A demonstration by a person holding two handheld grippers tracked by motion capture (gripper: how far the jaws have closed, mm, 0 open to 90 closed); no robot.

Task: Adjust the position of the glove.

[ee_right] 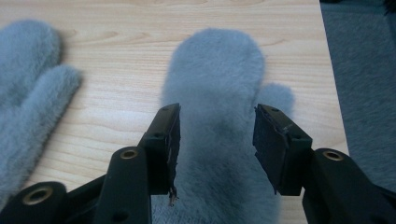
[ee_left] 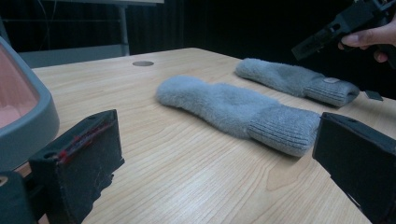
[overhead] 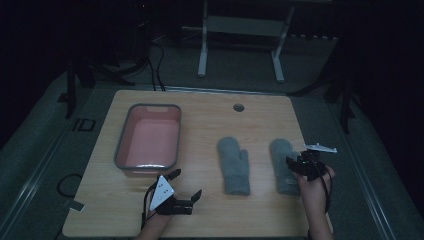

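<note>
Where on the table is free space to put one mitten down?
Bare wood lies between the pink tub and the left mitten, and along the far edge near the round hole. The right edge is crowded: the right mitten and right gripper.

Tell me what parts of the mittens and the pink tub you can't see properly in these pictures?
- Right mitten: in the right gripper view its cuff is cut off by the bottom edge, behind the right gripper.
- Left mitten: the same view's left edge cuts it off.
- Pink tub: the left gripper view's left edge cuts off most of it.
- Small round patch on the far mitten's cuff: too small to read.
- Right mitten's cuff in the high view: the hand partly covers it.
</note>
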